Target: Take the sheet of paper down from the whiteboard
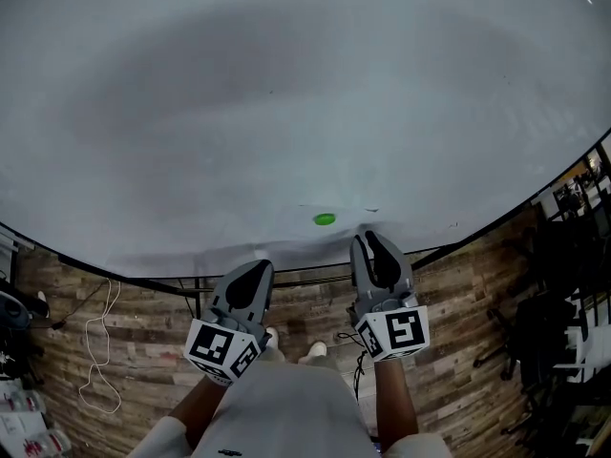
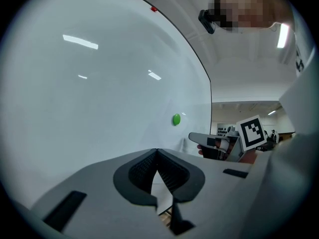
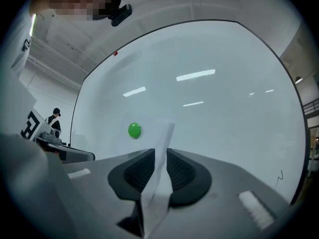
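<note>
A large whiteboard (image 1: 286, 84) fills the head view, with a green magnet (image 1: 325, 219) near its lower edge. The white sheet of paper (image 3: 163, 138) stands edge-on between the pads of my right gripper (image 3: 160, 156), which is shut on it just right of the magnet (image 3: 133, 130). The sheet's top corner rises above the jaws. In the head view my right gripper (image 1: 370, 244) reaches the board below the magnet. My left gripper (image 1: 256, 270) is lower and to the left. Its jaws (image 2: 157, 153) are shut tip to tip, with no sheet showing past them.
Below the board lies wood-patterned flooring (image 1: 143, 332) with a loose white cable (image 1: 95, 351) at the left. Dark chairs and equipment (image 1: 563, 284) crowd the right side. A distant person (image 3: 55, 118) stands past the board's left edge.
</note>
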